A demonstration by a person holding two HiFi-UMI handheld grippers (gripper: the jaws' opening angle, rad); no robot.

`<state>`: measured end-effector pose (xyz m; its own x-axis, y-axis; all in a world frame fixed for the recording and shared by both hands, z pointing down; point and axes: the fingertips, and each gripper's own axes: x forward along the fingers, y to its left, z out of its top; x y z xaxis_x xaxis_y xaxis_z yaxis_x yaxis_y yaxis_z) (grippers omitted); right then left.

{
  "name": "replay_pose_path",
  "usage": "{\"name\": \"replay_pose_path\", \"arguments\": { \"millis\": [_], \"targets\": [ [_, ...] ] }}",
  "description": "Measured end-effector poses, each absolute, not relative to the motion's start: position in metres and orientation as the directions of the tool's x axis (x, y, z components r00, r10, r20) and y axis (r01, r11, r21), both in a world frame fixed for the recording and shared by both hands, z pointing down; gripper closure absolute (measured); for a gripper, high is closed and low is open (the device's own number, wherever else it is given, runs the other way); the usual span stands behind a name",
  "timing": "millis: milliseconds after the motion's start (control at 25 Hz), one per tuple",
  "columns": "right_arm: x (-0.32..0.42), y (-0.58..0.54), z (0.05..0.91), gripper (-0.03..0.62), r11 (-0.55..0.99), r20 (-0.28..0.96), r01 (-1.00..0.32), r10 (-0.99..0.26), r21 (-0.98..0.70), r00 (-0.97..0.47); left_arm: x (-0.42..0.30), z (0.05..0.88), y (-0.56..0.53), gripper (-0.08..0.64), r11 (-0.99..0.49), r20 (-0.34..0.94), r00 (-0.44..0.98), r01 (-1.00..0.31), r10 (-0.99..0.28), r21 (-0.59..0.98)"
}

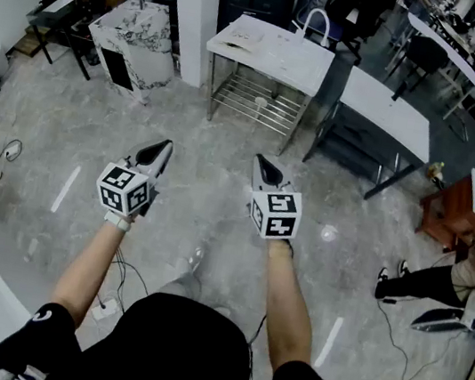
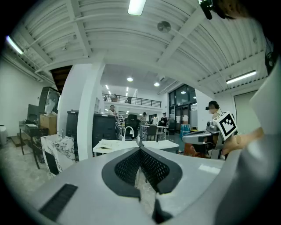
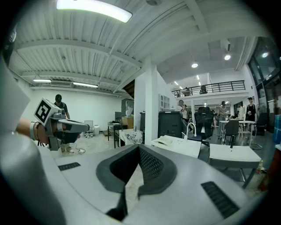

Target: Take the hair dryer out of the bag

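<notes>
No hair dryer shows in any view. A white arched handle (image 1: 316, 20), perhaps the bag's, rises behind the far edge of a white table (image 1: 274, 51); the same handle (image 2: 127, 132) shows small in the left gripper view. I hold both grippers out level over bare floor, well short of that table. My left gripper (image 1: 163, 146) is shut with nothing between its jaws, its tips (image 2: 140, 150) meeting. My right gripper (image 1: 262, 161) is also shut and empty (image 3: 139, 147). Each gripper appears in the other's view: the right one (image 2: 207, 134), the left one (image 3: 71, 126).
The white table has a wire shelf (image 1: 257, 102) beneath it, and a second white table (image 1: 387, 106) stands to its right. A marble-patterned box (image 1: 137, 33) and a white pillar (image 1: 192, 5) stand at the left. A red stool (image 1: 451, 207) and a seated person's legs (image 1: 425, 284) are at the right. Cables (image 1: 5, 150) lie on the floor.
</notes>
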<state>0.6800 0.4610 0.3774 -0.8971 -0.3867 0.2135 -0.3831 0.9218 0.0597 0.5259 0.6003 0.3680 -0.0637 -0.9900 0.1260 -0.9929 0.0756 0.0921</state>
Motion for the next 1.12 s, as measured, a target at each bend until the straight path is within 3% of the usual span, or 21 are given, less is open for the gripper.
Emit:
{"name": "replay_pose_path", "arguments": {
  "millis": [680, 1120],
  "targets": [
    [0.570, 0.419, 0.390, 0.597, 0.908, 0.214, -0.416, -0.418, 0.057, -0.883, 0.409, 0.375, 0.564, 0.561, 0.052, 0.105, -0.043, -0.996, -0.994, 0.079],
    [0.477, 0.356, 0.407, 0.597, 0.926, 0.217, -0.377, -0.369, 0.007, -0.904, 0.328, 0.408, 0.496, 0.561, 0.055, 0.127, -0.040, -0.991, -0.991, 0.118]
  ]
}}
